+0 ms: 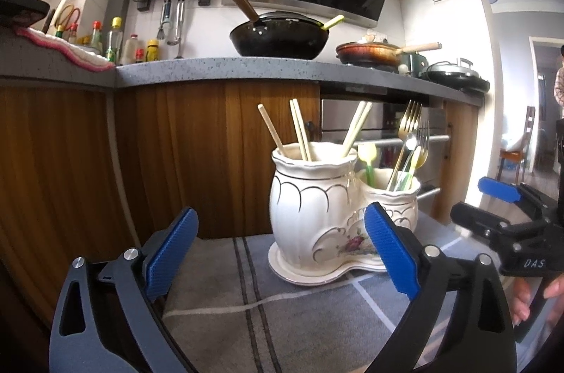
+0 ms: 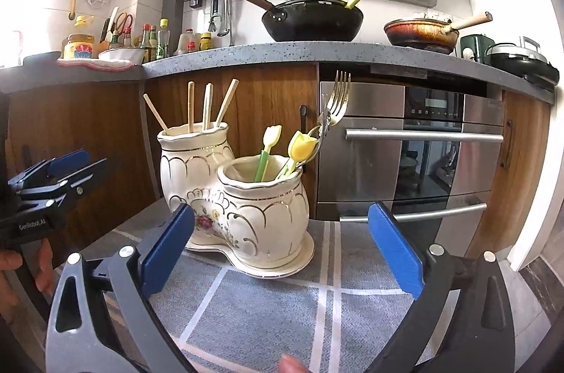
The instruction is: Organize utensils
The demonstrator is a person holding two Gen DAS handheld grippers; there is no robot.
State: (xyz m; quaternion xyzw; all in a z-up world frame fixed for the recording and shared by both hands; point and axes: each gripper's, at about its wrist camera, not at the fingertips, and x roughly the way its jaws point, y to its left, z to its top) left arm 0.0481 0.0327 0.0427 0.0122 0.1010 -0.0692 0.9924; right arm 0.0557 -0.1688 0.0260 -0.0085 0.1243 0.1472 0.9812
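Both grippers' fingers (image 1: 172, 253) (image 2: 394, 251) spread wide (holding nothing).

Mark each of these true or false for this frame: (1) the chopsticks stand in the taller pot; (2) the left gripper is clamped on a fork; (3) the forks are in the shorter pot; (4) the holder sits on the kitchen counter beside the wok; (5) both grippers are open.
1. True. The chopsticks stand in the taller pot of the ceramic holder.
2. False. The left gripper is open and holds nothing; its fingers are short of the holder.
3. True. The forks stand in the shorter pot, with the yellow tulip-shaped utensils.
4. False. The holder sits on a grey striped cloth below the counter; the wok is up on the counter.
5. True. The right gripper is open too.
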